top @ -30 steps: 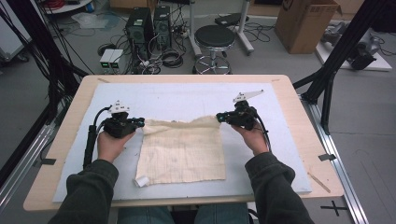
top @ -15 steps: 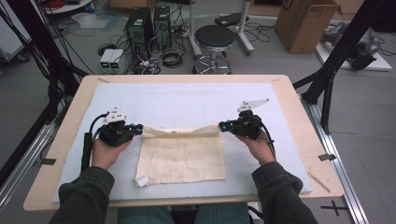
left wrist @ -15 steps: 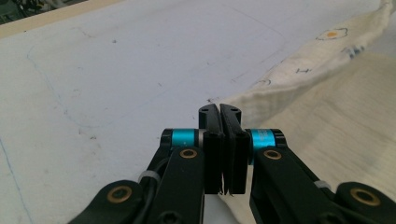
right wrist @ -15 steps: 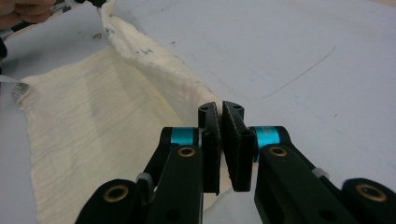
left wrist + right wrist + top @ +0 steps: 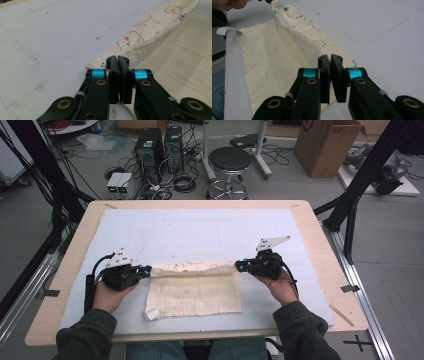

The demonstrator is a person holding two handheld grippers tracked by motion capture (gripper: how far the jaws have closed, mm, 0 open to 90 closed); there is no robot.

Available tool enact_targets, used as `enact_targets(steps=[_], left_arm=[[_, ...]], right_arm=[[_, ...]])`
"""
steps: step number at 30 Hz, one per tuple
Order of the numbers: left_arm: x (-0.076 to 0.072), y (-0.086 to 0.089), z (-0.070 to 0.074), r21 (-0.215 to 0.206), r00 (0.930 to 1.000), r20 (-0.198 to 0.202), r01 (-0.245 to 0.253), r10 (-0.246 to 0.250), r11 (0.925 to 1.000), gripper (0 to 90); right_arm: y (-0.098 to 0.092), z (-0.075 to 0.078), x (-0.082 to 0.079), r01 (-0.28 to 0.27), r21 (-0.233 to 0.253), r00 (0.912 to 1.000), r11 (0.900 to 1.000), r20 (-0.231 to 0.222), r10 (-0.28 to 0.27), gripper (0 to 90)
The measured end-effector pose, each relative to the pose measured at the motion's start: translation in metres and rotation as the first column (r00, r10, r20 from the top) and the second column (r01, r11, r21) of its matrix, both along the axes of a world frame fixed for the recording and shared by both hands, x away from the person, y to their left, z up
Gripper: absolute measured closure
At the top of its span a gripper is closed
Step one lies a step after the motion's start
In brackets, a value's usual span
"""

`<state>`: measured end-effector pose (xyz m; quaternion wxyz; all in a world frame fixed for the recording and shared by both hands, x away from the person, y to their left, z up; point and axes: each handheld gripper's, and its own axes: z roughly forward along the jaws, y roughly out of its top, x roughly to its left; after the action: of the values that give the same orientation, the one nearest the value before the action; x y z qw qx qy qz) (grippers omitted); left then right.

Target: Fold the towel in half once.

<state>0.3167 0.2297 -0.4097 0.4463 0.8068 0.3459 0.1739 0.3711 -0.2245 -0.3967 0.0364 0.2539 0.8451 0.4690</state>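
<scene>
A cream cloth [image 5: 195, 294] with small printed figures lies on the white mat, near the person's edge. Its far edge is lifted and rolled back over the rest, stretched between the two grippers. My left gripper [image 5: 148, 270] pinches the left end of that edge, jaws shut on the cloth [image 5: 160, 27] in the left gripper view [image 5: 117, 58]. My right gripper [image 5: 238, 266] pinches the right end. In the right gripper view [image 5: 329, 57] its jaws are closed on the fold of the cloth [image 5: 269, 57]. A white label [image 5: 151, 314] sticks out at the cloth's near left corner.
The white mat [image 5: 200, 230] covers most of the wooden table [image 5: 322, 240], with bare mat beyond the cloth and to both sides. Past the table's far edge stand a black stool [image 5: 229, 160], computer towers [image 5: 159, 145] and a cardboard box [image 5: 325, 145].
Both grippers have come toward the person with the cloth's far edge, drawing it back over the rest. The flat part that shows has become shorter.
</scene>
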Motion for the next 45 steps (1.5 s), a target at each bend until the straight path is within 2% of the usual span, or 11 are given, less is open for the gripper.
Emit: enact_targets(steps=[4,13,17,21,29,41,43,45], left_arm=[[-0.009,0.0,0.003,-0.006,0.9996,0.025,0.015,-0.015,0.9999,87.5],[-0.027,0.0,-0.004,0.007,0.9983,0.024,0.053,-0.053,0.9986,87.4],[-0.036,-0.002,-0.005,0.001,0.9968,0.05,0.062,-0.062,0.9981,87.2],[-0.043,-0.003,-0.007,0.007,0.9955,0.057,0.076,-0.076,0.9971,87.3],[-0.058,-0.002,-0.01,0.003,0.9931,0.054,0.104,-0.104,0.9946,87.2],[-0.074,0.001,-0.016,0.029,0.9885,0.029,0.148,-0.149,0.9886,86.7],[-0.076,0.002,-0.016,0.021,0.986,0.022,0.165,-0.165,0.9861,84.0],[-0.077,0.004,-0.014,-0.005,0.9841,0.025,0.176,-0.176,0.9844,74.6]], right_arm=[[0.0,-0.002,-0.007,-0.005,-0.009,1.0,1.0,0.002,0.005,85.6],[-0.004,-0.007,-0.023,-0.014,-0.001,0.9999,1.0,0.002,0.014,85.6],[-0.004,-0.009,-0.028,-0.02,-0.002,0.9998,1.0,-0.001,0.02,85.6],[-0.004,-0.009,-0.035,-0.023,-0.001,0.9997,1.0,0.004,0.023,85.5],[-0.007,-0.011,-0.044,-0.031,0.001,0.9994,1.0,0.012,0.031,85.5],[-0.006,-0.021,-0.056,-0.049,-0.022,0.9987,0.999,-0.017,0.048,85.3],[-0.005,-0.022,-0.057,-0.053,-0.025,0.9985,0.998,-0.015,0.053,84.8],[-0.005,-0.022,-0.059,-0.063,-0.023,0.9979,0.998,-0.011,0.063,80.7]])
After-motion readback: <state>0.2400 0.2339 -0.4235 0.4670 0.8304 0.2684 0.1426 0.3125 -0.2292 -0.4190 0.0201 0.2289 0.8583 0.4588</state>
